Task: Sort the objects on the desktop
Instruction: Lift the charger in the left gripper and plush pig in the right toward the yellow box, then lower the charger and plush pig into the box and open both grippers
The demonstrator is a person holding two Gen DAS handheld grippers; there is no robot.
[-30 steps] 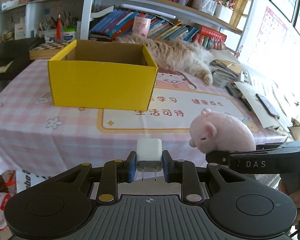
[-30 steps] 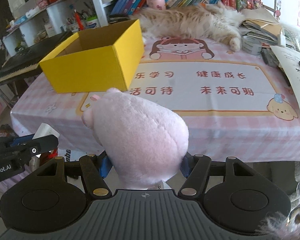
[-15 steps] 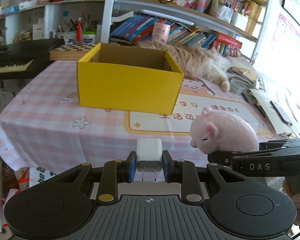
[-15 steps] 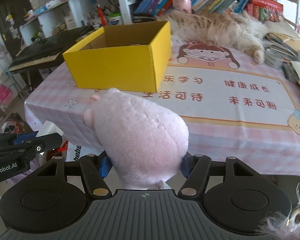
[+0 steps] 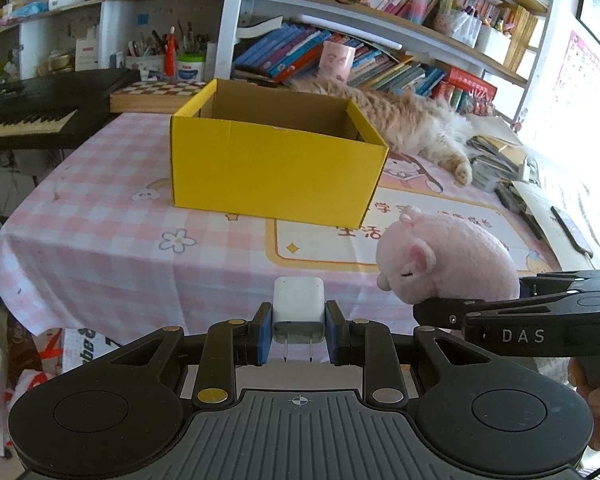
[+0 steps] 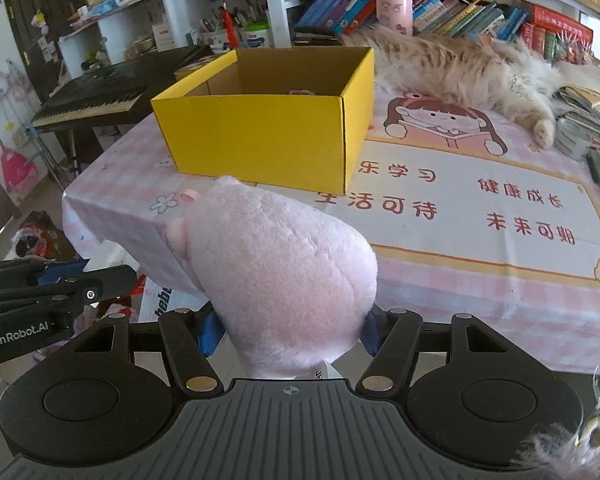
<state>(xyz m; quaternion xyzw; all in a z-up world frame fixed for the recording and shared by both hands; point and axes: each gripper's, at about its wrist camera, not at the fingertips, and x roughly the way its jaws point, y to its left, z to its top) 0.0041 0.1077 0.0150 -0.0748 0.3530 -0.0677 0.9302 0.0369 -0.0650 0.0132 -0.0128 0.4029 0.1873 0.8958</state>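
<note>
My left gripper [image 5: 299, 332] is shut on a white charger plug [image 5: 299, 308], prongs pointing back at the camera, held in front of the table's near edge. My right gripper [image 6: 290, 330] is shut on a pink plush pig [image 6: 276, 276], which fills the middle of the right wrist view and also shows in the left wrist view [image 5: 448, 260] at the right. An open yellow cardboard box [image 5: 276, 160] stands on the pink checked tablecloth [image 5: 100, 220] ahead; in the right wrist view the box [image 6: 268, 136] has something pink inside.
A long-haired cat [image 5: 400, 120] lies behind the box. Papers and books [image 5: 500, 156] are stacked at the table's right side. A keyboard piano [image 5: 28, 112] stands to the left and bookshelves [image 5: 380, 40] behind. Bags lie on the floor at the left [image 6: 36, 240].
Both grippers have swung left and backed off a little, so the box has moved right in both views. Both still hold their objects.
</note>
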